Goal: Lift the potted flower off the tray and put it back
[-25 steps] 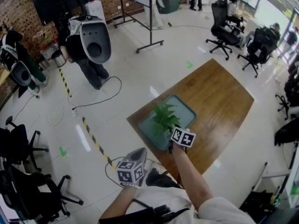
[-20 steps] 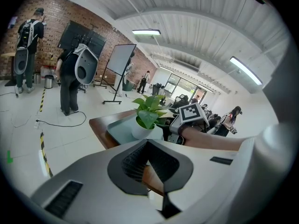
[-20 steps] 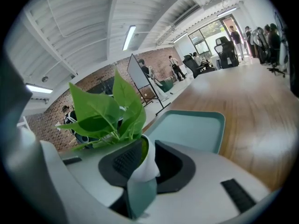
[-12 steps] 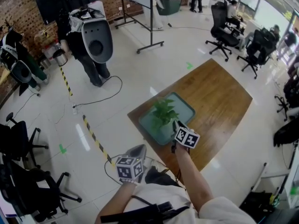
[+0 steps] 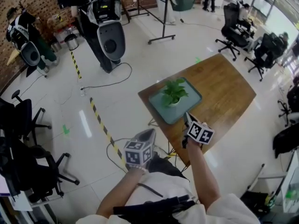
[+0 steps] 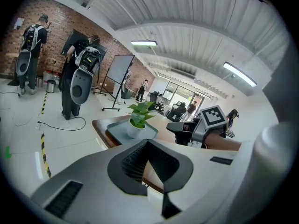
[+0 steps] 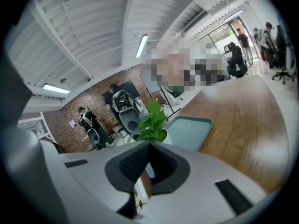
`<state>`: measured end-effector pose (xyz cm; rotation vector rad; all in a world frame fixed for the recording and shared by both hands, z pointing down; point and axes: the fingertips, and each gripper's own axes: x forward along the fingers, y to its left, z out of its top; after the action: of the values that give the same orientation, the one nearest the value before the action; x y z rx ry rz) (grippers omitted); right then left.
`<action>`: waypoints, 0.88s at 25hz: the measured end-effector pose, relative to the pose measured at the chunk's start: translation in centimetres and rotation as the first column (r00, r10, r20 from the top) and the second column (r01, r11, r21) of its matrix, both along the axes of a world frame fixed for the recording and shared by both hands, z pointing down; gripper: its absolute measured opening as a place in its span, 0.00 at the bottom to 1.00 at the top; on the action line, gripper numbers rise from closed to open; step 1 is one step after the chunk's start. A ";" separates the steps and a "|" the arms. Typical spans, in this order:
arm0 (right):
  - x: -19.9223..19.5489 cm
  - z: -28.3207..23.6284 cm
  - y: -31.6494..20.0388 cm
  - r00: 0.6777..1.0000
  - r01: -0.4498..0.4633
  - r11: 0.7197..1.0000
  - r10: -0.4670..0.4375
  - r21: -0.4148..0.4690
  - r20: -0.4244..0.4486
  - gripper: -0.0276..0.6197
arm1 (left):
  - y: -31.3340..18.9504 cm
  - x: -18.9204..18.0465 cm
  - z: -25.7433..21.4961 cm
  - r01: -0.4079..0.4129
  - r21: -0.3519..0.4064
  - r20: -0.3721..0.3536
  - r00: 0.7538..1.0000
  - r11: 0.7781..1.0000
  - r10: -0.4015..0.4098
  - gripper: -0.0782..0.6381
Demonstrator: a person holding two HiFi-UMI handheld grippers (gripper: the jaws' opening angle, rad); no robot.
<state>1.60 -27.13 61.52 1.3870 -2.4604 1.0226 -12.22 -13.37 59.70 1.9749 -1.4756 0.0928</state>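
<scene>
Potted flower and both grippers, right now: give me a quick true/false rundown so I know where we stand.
1. The potted flower stands upright on the tray. True.
2. The right gripper grips the pot. False: its jaws are shut on nothing, apart from the pot.
3. The tray lies on the floor. False: it rests on the wooden table.
4. The left gripper touches neither flower nor tray. True.

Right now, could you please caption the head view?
Green potted plant on teal rectangular tray, brown wooden table; left gripper and right gripper hover nearby.
</scene>
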 end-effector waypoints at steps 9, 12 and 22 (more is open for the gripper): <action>0.1 -2.1 12.8 0.980 0.198 0.980 -0.197 0.013 -0.024 0.04 | 6.7 2.1 -0.3 0.029 0.018 -0.069 0.997 0.999 -0.028 0.10; 1.7 -1.5 15.0 0.979 0.197 0.980 -0.196 0.008 -0.055 0.04 | 7.2 3.5 -0.6 0.014 0.022 -0.083 0.997 1.000 -0.012 0.10; 9.7 -2.0 15.5 0.997 0.075 0.997 -0.075 0.028 -0.021 0.04 | 5.0 9.3 -2.5 -0.028 0.058 -0.051 0.998 0.998 0.031 0.10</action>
<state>11.26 -11.65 59.56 1.2956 -2.5013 0.9567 -2.97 -8.38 57.23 2.0302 -1.4308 0.0125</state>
